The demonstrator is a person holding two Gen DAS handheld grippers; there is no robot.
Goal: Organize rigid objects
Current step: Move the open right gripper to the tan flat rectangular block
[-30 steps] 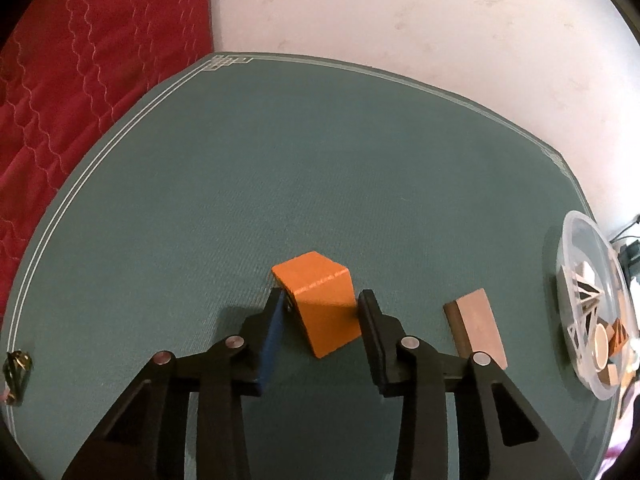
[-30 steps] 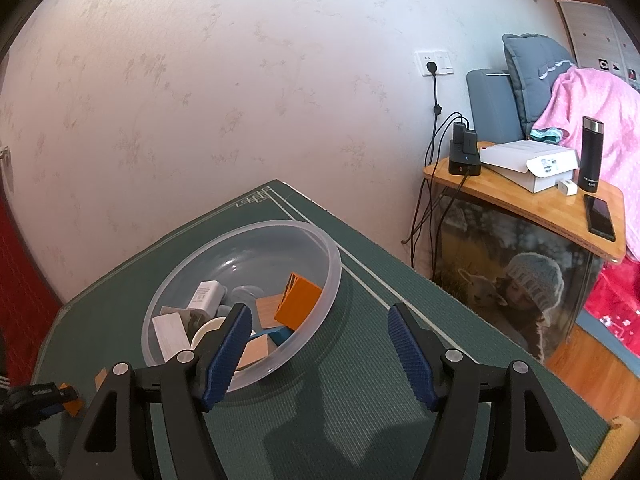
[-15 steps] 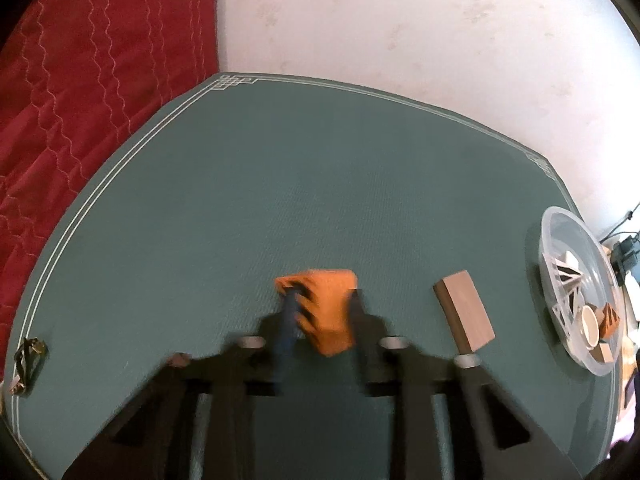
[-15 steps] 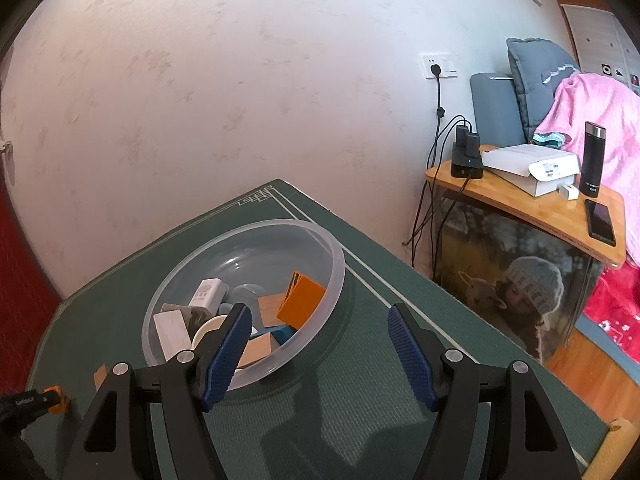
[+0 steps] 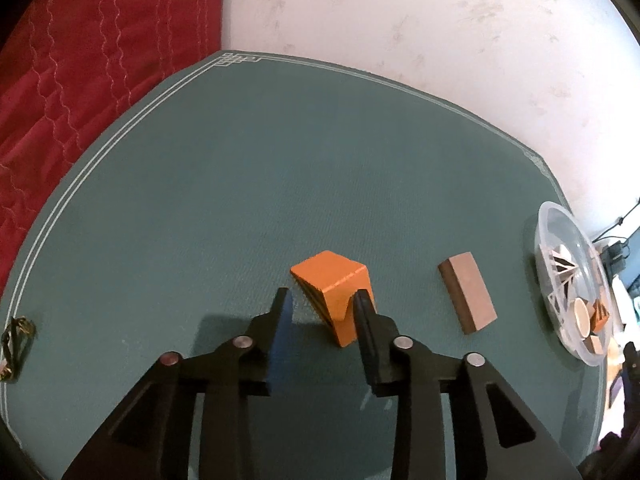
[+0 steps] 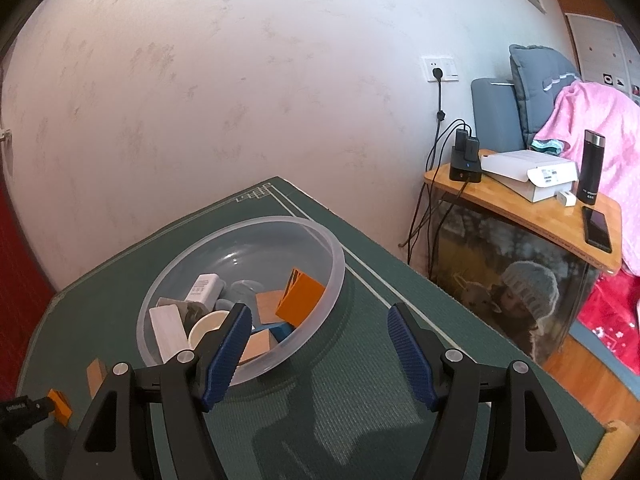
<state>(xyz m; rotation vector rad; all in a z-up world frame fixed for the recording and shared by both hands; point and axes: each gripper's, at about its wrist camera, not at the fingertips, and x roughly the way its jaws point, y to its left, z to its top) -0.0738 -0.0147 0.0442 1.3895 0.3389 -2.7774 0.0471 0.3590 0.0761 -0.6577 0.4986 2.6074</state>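
We see the left gripper (image 5: pixel 322 300) low over the green counter (image 5: pixel 240 184) with its jaws opening around the orange block (image 5: pixel 332 292); the right jaw seems to touch the block's side while the left one stands clear, though the near edge is hidden, so we cannot be sure. A brown block (image 5: pixel 468 296) lies on the counter to the right of it, apart, and farther right sits the clear bowl (image 5: pixel 560 224). Our right gripper (image 6: pixel 318 340) hovers with jaws spread wide and nothing between them, just near the bowl's rim, and inside the bowl lie wooden and orange pieces (image 6: pixel 300 300).
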